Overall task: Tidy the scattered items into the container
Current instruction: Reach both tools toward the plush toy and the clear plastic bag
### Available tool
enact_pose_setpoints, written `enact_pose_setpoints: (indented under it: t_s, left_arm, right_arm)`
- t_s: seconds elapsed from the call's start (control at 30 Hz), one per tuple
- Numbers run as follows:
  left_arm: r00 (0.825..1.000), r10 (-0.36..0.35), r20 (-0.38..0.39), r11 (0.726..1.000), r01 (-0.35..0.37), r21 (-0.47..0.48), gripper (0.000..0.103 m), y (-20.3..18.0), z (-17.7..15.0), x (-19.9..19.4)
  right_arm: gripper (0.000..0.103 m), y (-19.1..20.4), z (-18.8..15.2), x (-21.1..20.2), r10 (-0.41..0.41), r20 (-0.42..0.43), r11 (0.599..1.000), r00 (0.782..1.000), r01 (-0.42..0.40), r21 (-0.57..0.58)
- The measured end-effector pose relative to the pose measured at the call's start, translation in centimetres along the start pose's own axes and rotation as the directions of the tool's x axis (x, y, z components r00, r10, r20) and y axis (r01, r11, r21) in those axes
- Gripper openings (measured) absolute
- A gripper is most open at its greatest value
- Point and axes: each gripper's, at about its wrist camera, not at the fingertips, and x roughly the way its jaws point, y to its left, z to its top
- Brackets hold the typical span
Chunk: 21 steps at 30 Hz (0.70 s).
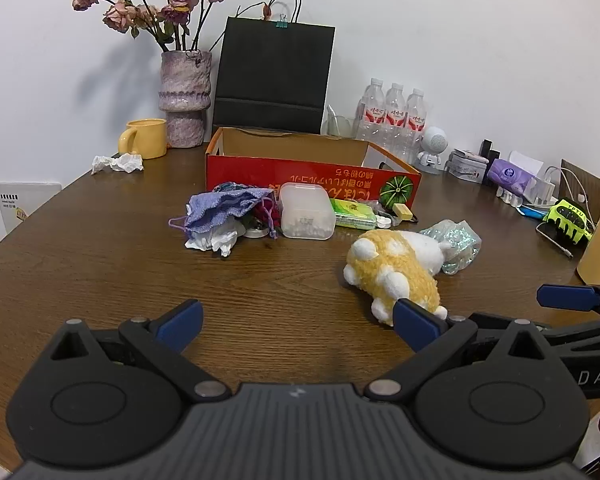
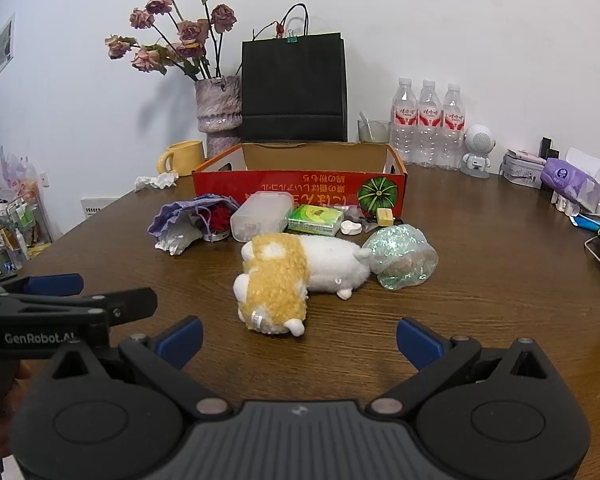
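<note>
A red cardboard box [image 1: 300,176] [image 2: 300,188] stands open at the table's back. In front of it lie a purple drawstring pouch [image 1: 224,210] [image 2: 184,212], crumpled white tissue [image 1: 214,240], a clear plastic case [image 1: 306,210] [image 2: 260,214], a green packet [image 1: 354,214] [image 2: 314,220], a small yellow block [image 2: 385,216], a yellow-and-white plush toy [image 1: 396,268] [image 2: 288,276] and a glittery bag [image 1: 456,242] [image 2: 402,256]. My left gripper [image 1: 298,326] is open and empty, left of the plush. My right gripper [image 2: 298,340] is open and empty, just short of the plush.
A vase of dried roses [image 1: 184,100], a yellow mug [image 1: 144,138], a black paper bag [image 1: 274,76], three water bottles [image 1: 394,118], a robot figurine [image 1: 432,152] and assorted clutter [image 1: 512,178] line the back and right. Crumpled tissue [image 1: 118,164] lies near the mug.
</note>
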Motion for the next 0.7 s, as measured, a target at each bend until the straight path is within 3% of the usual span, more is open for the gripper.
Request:
enact_pose_setpoints:
  t_s: [0.7]
  left_arm:
    - [1.0, -0.025, -0.015, 0.999, 0.025, 0.028, 0.103, -1.4, 0.2, 1.1]
  right_arm:
    - [0.103, -1.7, -0.1, 0.5, -0.013, -0.004, 1.0, 1.0, 0.013, 0.003]
